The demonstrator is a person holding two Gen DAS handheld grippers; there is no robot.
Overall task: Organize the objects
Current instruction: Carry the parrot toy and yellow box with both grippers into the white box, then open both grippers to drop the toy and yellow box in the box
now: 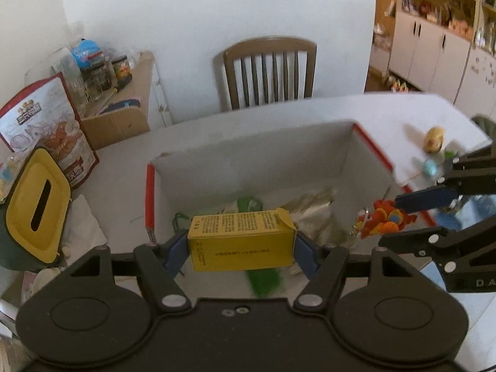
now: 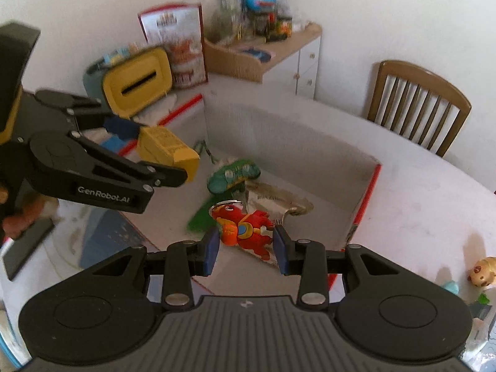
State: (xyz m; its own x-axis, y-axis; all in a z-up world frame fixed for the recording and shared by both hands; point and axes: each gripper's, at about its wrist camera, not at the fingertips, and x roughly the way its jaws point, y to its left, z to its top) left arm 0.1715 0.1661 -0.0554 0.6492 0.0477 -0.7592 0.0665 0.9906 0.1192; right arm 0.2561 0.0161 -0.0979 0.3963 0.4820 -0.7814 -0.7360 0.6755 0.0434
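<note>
Yellow carton (image 1: 241, 241), pinched end to end in the left tongs (image 1: 241, 248) above the open box (image 1: 254, 152), looks light yet crushable. Right tongs (image 2: 246, 248) seemingly pinch the rubbery red keychain (image 2: 245, 229) there.

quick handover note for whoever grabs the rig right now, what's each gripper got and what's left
Left gripper: shut on the yellow carton, held over the open box.
Right gripper: shut on the red toy, also over the box.
Already in the box: green toy, foil packet.
Left: drop both in, then fetch the small toys on the table.
</note>
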